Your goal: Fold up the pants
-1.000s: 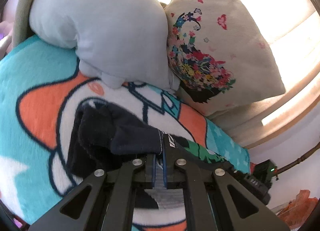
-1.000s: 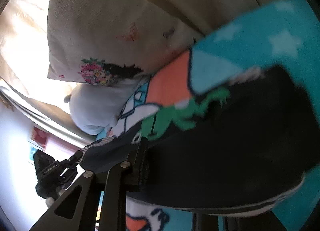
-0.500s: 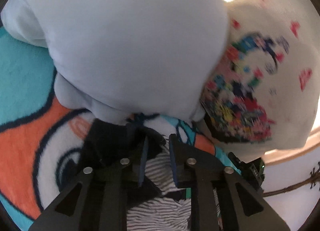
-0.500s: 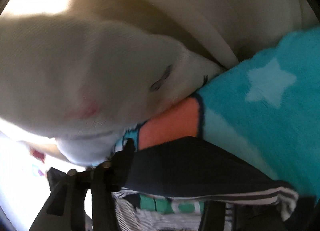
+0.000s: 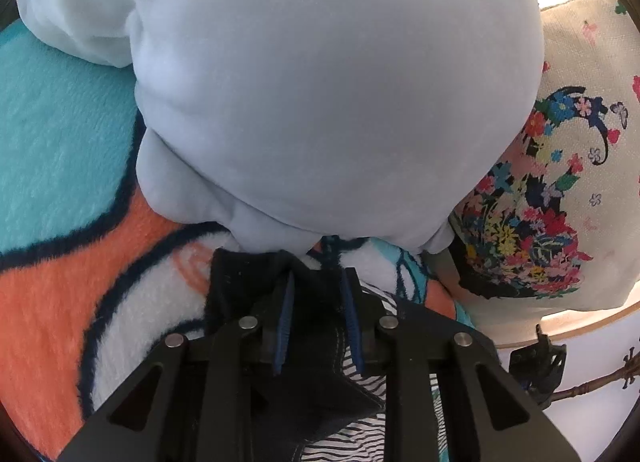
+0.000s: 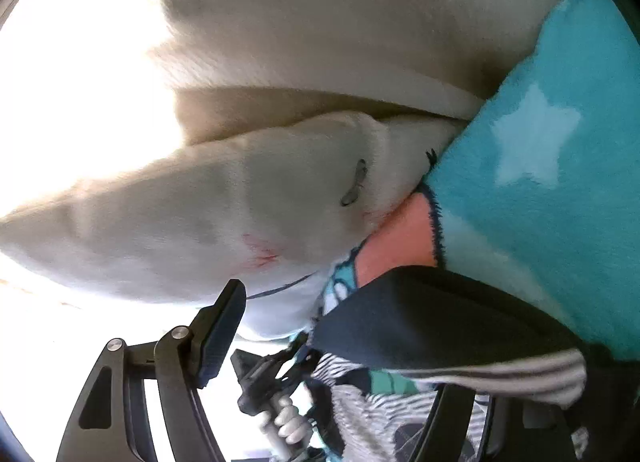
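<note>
- Both grippers are now sitting much closer to the pillows than a second ago; the grey pillow (image 5: 320, 81) is filling most of the left view, and the pants (image 5: 248, 282) are lying on the blanket (image 5: 60, 141) instead of hanging from the jaws.
- Pants are resting folded over on the blanket, their dark top layer just short of the grey pillow, striped lining (image 5: 344, 446) showing underneath.
- Step in hand, as I'm judging it: releasing after laying a fold over.
- Left gripper (image 5: 318, 286) is standing narrowly apart after just opening; dark cloth is lying between its pads, not pinched.
- Right gripper (image 6: 340, 346) is gaping wide, having just been opening, with the pants edge (image 6: 440, 326) loose between the fingers.
- Next move is probably calling for backing both grippers out without dragging the fold, then regripping for another fold.
- Left view is showing the flowered pillow (image 5: 560, 181); right view is instead showing the star on the blanket (image 6: 532, 141) and the other handset (image 6: 272, 382).
</note>
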